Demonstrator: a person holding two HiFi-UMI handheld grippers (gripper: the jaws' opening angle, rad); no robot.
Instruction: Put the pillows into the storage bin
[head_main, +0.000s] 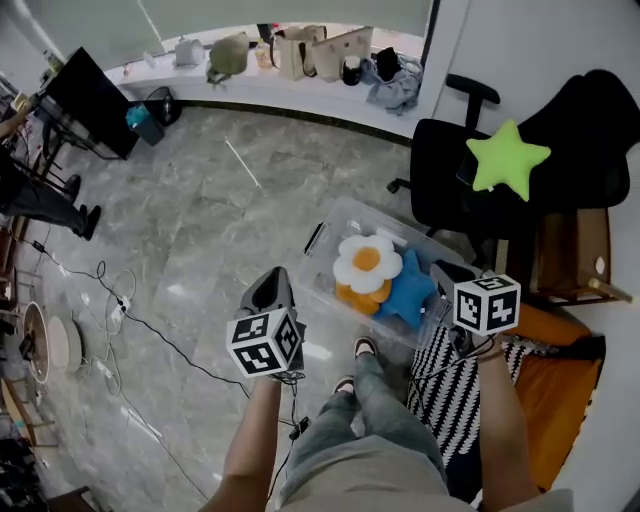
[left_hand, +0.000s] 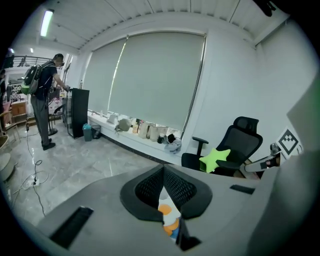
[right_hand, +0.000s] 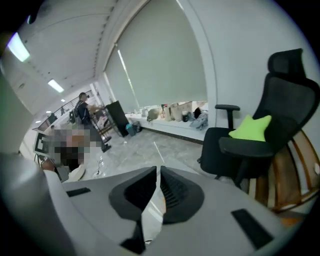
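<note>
Left claw (head_main: 271, 288) and right claw (head_main: 452, 273) — both clenched, seemingly empty — hover near the bin (head_main: 318, 241).

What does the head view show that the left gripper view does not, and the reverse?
Only the head view: the clear storage bin on the floor, seen plainly with the flower pillow and the blue star pillow inside, the striped mat and the wearer's legs. Only the left gripper view: the ceiling with its strip light, and the upper body and backpack of a standing person. Between its jaws only a sliver of white and orange shows. Both: the green star pillow on the black office chair, and the bags on the window ledge.
</note>
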